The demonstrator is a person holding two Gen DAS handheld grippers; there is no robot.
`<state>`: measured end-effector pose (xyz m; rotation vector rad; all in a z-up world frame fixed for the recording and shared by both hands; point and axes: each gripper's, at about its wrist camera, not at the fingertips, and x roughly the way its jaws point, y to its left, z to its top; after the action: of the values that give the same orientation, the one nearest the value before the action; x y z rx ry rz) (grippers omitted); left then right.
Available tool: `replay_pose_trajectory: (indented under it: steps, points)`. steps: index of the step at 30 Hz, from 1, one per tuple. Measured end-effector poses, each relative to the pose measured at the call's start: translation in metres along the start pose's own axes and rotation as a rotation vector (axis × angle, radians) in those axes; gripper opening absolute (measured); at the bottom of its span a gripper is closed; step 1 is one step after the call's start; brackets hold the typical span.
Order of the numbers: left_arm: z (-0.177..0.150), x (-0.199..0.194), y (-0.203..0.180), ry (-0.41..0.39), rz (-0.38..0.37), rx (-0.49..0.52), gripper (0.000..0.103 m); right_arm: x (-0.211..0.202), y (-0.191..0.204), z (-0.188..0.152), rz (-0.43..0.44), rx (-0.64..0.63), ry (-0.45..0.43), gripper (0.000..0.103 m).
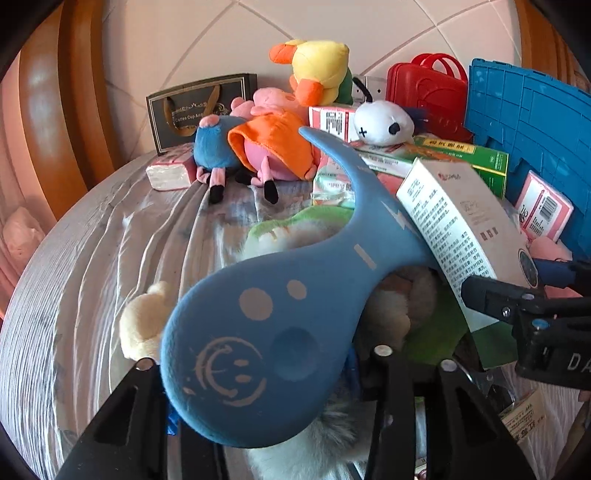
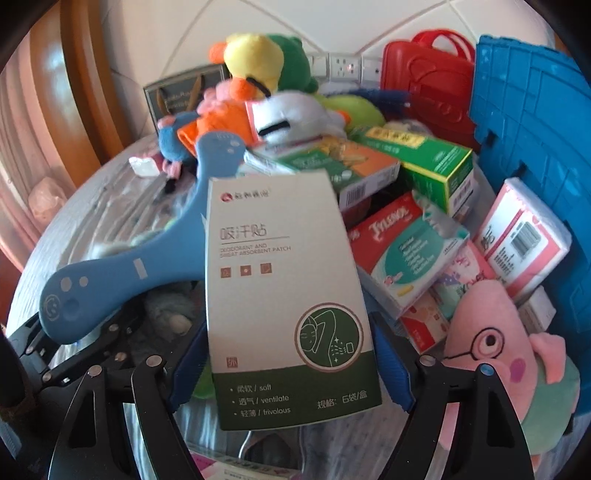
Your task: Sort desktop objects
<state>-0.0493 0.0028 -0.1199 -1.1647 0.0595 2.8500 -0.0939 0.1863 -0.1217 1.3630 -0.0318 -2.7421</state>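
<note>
A: Both views are bright, lit by soft daylight; warm glare streaks the wooden frame (image 1: pixel 44 96) at nine to ten o'clock.

B: Shadows?

A: Soft ones, under the blue tool (image 1: pixel 280 295) and in the cloth (image 1: pixel 110 236) folds. Fisheye bending is strong: the wall (image 1: pixel 177 33) seams curve, and black vignette fills the corners.

B: Sharpness?

A: The left wrist view is fairly crisp at centre. The right wrist view is smeared: the duck (image 2: pixel 255 59) and the white plush (image 2: pixel 291 114) at twelve o'clock are blurred, while the print on the white box (image 2: pixel 284 295) reads clearly. The pink plush (image 2: pixel 495 354) at four o'clock is soft.
</note>
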Motion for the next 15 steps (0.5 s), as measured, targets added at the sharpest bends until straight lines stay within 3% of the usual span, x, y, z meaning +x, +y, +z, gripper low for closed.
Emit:
replay_pose_trajectory:
  steps: [1, 2, 6, 7, 8, 9, 10, 15]
  points:
    - [-0.002, 0.004, 0.001, 0.014, 0.002, 0.004, 0.067, 0.005, 0.000, 0.001, 0.001, 0.001, 0.013, 0.082]
    - [-0.003, 0.007, 0.002, 0.022, 0.004, 0.003, 0.072, 0.009, 0.001, 0.002, -0.006, -0.007, 0.023, 0.083]
    - [-0.007, 0.020, 0.005, 0.042, 0.007, 0.019, 0.077, 0.020, 0.007, 0.007, -0.033, -0.033, 0.048, 0.096]
    - [-0.007, 0.021, 0.005, 0.045, -0.004, 0.021, 0.072, 0.022, 0.009, 0.008, -0.031, -0.041, 0.048, 0.095]
    - [-0.006, 0.021, 0.005, 0.044, -0.014, 0.022, 0.066, 0.023, 0.010, 0.009, -0.019, -0.042, 0.050, 0.085]
    - [-0.005, 0.022, 0.004, 0.053, -0.011, 0.027, 0.049, 0.022, 0.010, 0.010, -0.015, -0.039, 0.049, 0.078]
    - [-0.004, 0.024, 0.003, 0.063, -0.001, 0.027, 0.044, 0.022, 0.010, 0.009, -0.001, -0.038, 0.055, 0.077]
    - [0.005, 0.014, 0.010, 0.029, -0.023, -0.005, 0.038, 0.016, 0.014, 0.006, -0.002, -0.045, 0.047, 0.077]
